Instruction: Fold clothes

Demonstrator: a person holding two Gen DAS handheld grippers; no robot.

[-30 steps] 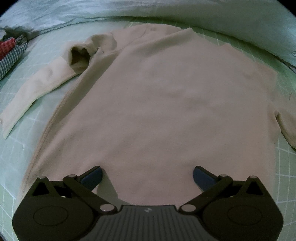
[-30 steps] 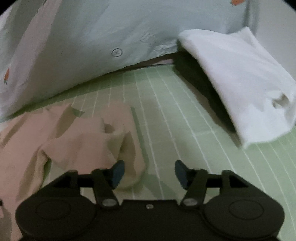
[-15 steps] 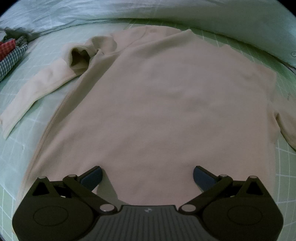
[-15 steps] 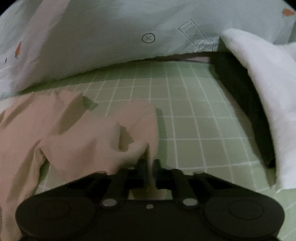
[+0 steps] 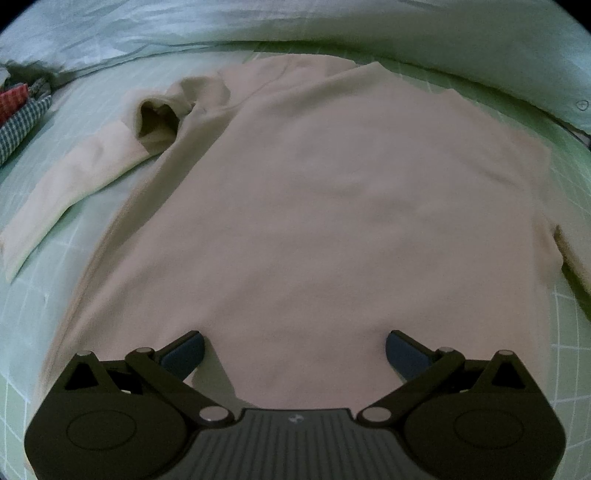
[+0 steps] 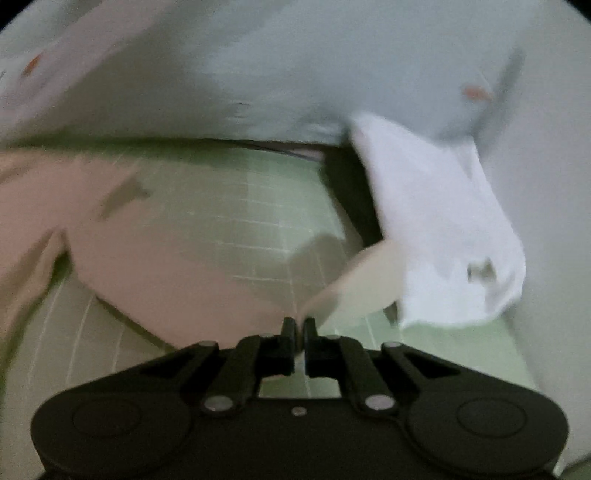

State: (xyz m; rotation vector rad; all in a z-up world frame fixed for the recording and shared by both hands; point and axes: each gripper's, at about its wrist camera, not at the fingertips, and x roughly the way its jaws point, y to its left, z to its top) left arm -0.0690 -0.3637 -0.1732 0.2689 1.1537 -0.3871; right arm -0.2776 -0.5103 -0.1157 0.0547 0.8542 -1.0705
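Observation:
A beige long-sleeved sweater (image 5: 314,206) lies flat on the green grid mat (image 5: 22,306). Its left sleeve (image 5: 70,184) stretches out to the left. My left gripper (image 5: 295,349) hovers open over the sweater's lower hem, with nothing between its blue pads. In the blurred right wrist view, my right gripper (image 6: 300,326) is shut on the cuff of the sweater's right sleeve (image 6: 177,266). That sleeve is lifted off the mat (image 6: 236,206) and pulled out to the right, away from the body.
A pale blue duvet (image 5: 406,33) bunches along the far edge of the mat. Checked clothes (image 5: 22,122) lie at the far left. A white folded garment (image 6: 443,229) on a dark block (image 6: 351,195) sits right of the sleeve.
My right gripper closed on the sleeve cuff, then lifted it and drew it to the right with a roll of the wrist. The left gripper and the sweater body stayed still.

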